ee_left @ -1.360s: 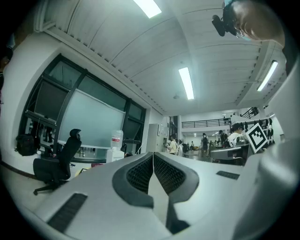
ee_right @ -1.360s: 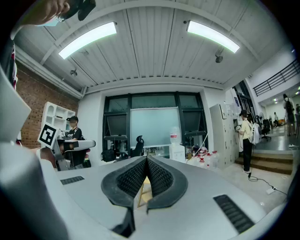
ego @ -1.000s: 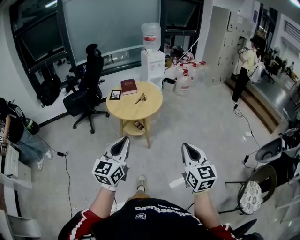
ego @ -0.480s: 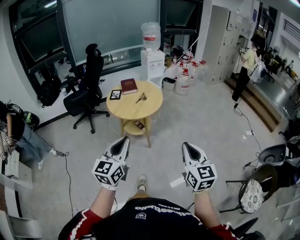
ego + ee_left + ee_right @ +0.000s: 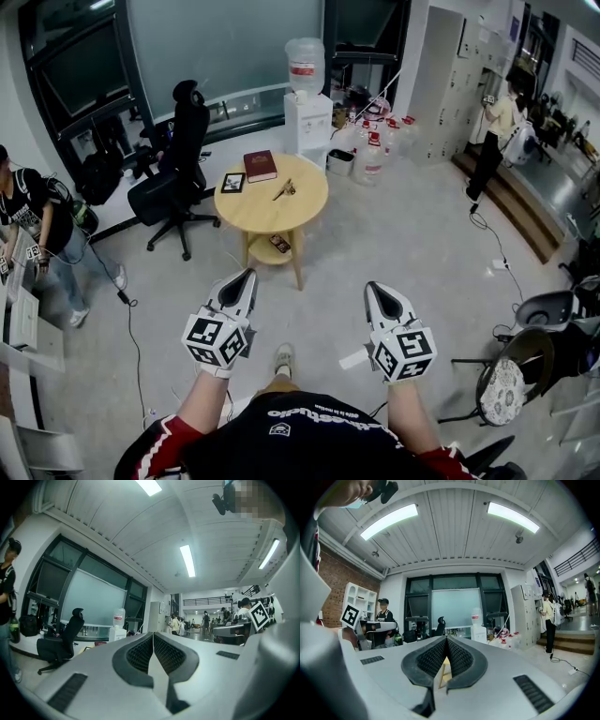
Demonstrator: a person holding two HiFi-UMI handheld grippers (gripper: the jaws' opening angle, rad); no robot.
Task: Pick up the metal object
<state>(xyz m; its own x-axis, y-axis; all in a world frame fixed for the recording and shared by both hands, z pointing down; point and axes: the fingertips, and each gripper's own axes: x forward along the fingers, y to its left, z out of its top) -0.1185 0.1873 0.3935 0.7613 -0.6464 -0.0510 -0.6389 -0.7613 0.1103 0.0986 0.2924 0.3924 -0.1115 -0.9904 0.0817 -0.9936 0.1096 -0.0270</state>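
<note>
Seen from the head, the left tool (image 5: 246, 276) and the right tool (image 5: 373, 290) hang side by side over the pale floor (image 5: 394, 234), well short of the round wooden bench (image 5: 300, 211) ahead. The metal object (image 5: 284, 193) lies on the bench top, right of centre. A dark red book (image 5: 260, 165) and a small picture frame (image 5: 232, 183) lie to its left, apart from it. Only this view looks down on the bench top and shows both tools at once. A black office chair (image 5: 178, 159) stands left of the bench, and a water dispenser (image 5: 306, 98) stands behind it by the window wall. The left gripper view looks out level across the room. In it the ribbed pads are clenched, tip against tip, with nothing between them, and the chair and dispenser appear small at the left. The right gripper view shows its jaws likewise pressed together at the tips and empty. A sliver of yellowish wood, seemingly the bench, shows through the narrow gap behind the tips. Both gripper views take in the ceiling lights (image 5: 389, 521), which the head view leaves out.
</note>
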